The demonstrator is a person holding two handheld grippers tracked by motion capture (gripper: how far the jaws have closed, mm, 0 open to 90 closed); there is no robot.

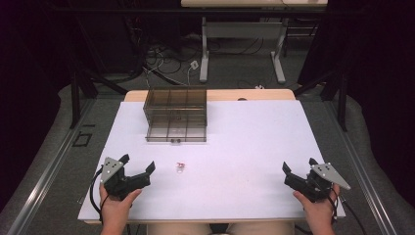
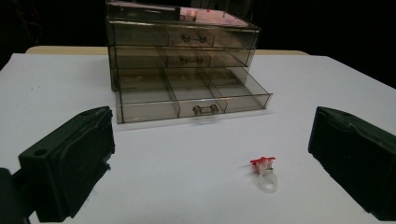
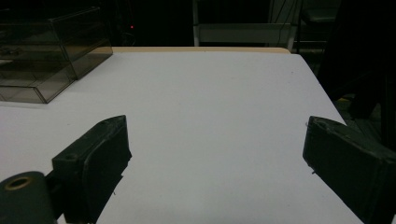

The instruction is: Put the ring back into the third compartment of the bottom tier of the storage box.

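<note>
Both claws stand wide open and empty, the left gripper (image 1: 137, 167) nearest a small ring (image 2: 265, 173) with a clear band and red top lying on the white table (image 1: 254, 142), the right gripper (image 1: 298, 167) well apart at the far side. My guess is nothing has started: the ring looks meant for the smoky, see-through plastic drawer box (image 2: 182, 70), whose divided bottom drawer (image 2: 194, 99) is pulled out. Next, a careful pinch on that tiny, slippery piece.
</note>
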